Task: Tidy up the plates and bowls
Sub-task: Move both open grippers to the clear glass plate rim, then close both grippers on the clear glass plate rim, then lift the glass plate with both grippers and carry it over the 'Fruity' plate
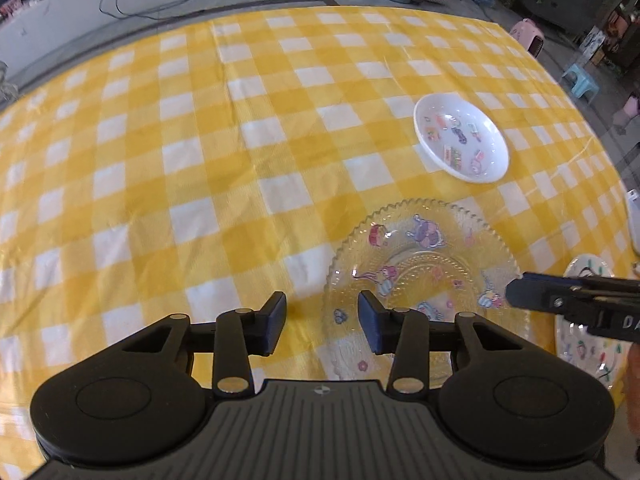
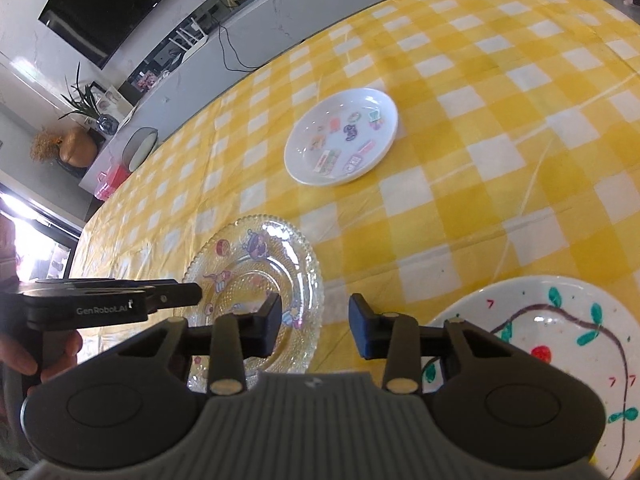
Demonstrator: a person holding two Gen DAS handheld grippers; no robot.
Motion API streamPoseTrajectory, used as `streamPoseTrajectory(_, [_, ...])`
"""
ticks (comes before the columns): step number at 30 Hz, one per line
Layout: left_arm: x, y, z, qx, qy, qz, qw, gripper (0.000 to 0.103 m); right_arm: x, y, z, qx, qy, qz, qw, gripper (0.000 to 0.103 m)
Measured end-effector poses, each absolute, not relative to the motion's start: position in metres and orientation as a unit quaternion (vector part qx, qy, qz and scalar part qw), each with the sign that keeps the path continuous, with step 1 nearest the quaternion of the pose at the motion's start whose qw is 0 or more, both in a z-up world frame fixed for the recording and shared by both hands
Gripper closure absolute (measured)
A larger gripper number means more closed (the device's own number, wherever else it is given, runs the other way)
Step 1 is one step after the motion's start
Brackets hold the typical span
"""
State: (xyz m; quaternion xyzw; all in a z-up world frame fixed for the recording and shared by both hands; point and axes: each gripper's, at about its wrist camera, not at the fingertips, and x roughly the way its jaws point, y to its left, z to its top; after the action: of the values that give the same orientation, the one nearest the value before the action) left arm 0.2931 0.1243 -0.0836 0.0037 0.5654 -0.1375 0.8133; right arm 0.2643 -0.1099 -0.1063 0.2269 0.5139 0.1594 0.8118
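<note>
While both grippers hang over the near part of the table, three dishes lie on the yellow-and-white checked tablecloth [image 1: 200, 140]. Count: one clear glass plate, one white dish with stickers, one white hand-painted plate. No bowl-shaped vessel can be made out with certainty.

Clear glass plate [image 1: 424, 264]: scalloped rim, cartoon figures printed on it, lying flat near the table's front edge. It sits between the two grippers.

White sticker dish [image 1: 462, 138]: round, shallow, lying flat farther back on the cloth, well apart from the glass plate and from both grippers. Small coloured stickers cover its inside.

Painted plate [image 2: 560, 340]: white, with green leaves, a dark vine line and a red spot, at the front right of the table, beside the glass plate but not touching it. Part of it is hidden under the right gripper's body.

Left gripper [image 1: 322, 326]: jaws parted, nothing pinched. The glass plate's left rim lies below the gap; its right finger stands over the plate, its left over bare cloth. Contact with the rim cannot be told.

Right gripper [image 2: 314, 326]: jaws parted, nothing between the pads. Its left finger stands over the glass plate's right rim, its right finger over cloth just beside the painted plate.

One hand [image 2: 44, 356] shows, wrapped round the left gripper's handle.
</note>
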Motion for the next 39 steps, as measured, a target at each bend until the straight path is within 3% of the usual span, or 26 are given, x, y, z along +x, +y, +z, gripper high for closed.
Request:
streamPoseTrajectory(2, [0.293, 0.125, -0.084, 0.000, 0.567, -0.143, 0.811, 0.056, 0.264, -0.107, -0.108, 0.229, 0.519, 0.166, 0.806, 0.079])
streamPoseTrajectory(6, [0.294, 0.124, -0.082, -0.010, 0.573, -0.160, 0.804, 0.078, 0.264, -0.103, -0.111, 0.223, 0.521, 0.170, 0.806, 0.088])
streamPoseTrajectory(9, [0.294, 0.124, -0.082, -0.014, 0.573, -0.158, 0.804, 0.079, 0.264, -0.106, -0.112, 0.220, 0.520, 0.166, 0.808, 0.096])
streamPoseTrajectory(21, [0.306, 0.124, -0.083, -0.059, 0.563, -0.139, 0.812, 0.085, 0.274, -0.119, -0.117, 0.244, 0.490, 0.148, 0.824, 0.097])
streamPoseTrajectory(23, [0.308, 0.126, -0.084, -0.065, 0.568, -0.142, 0.808, 0.085, 0.276, -0.120, -0.117, 0.248, 0.491, 0.149, 0.822, 0.092])
streamPoseTrajectory(25, [0.308, 0.128, -0.085, -0.065, 0.573, -0.142, 0.805, 0.074, 0.275, -0.121, -0.116, 0.255, 0.493, 0.152, 0.818, 0.088])
streamPoseTrajectory(26, [0.308, 0.129, -0.085, -0.064, 0.574, -0.144, 0.804, 0.073, 0.275, -0.121, -0.115, 0.254, 0.494, 0.151, 0.818, 0.080])
streamPoseTrajectory(33, [0.307, 0.133, -0.085, -0.072, 0.573, -0.162, 0.800, 0.063, 0.273, -0.120, -0.115, 0.254, 0.501, 0.154, 0.813, 0.079])
streamPoseTrajectory(36, [0.308, 0.129, -0.084, -0.062, 0.573, -0.165, 0.801, 0.065, 0.272, -0.115, -0.115, 0.243, 0.501, 0.157, 0.816, 0.085])
streamPoseTrajectory(37, [0.308, 0.127, -0.084, -0.056, 0.571, -0.166, 0.802, 0.074, 0.272, -0.114, -0.115, 0.237, 0.500, 0.155, 0.818, 0.088])
streamPoseTrajectory(39, [0.308, 0.121, -0.084, -0.039, 0.568, -0.161, 0.806, 0.079, 0.271, -0.114, -0.116, 0.233, 0.500, 0.151, 0.821, 0.095])
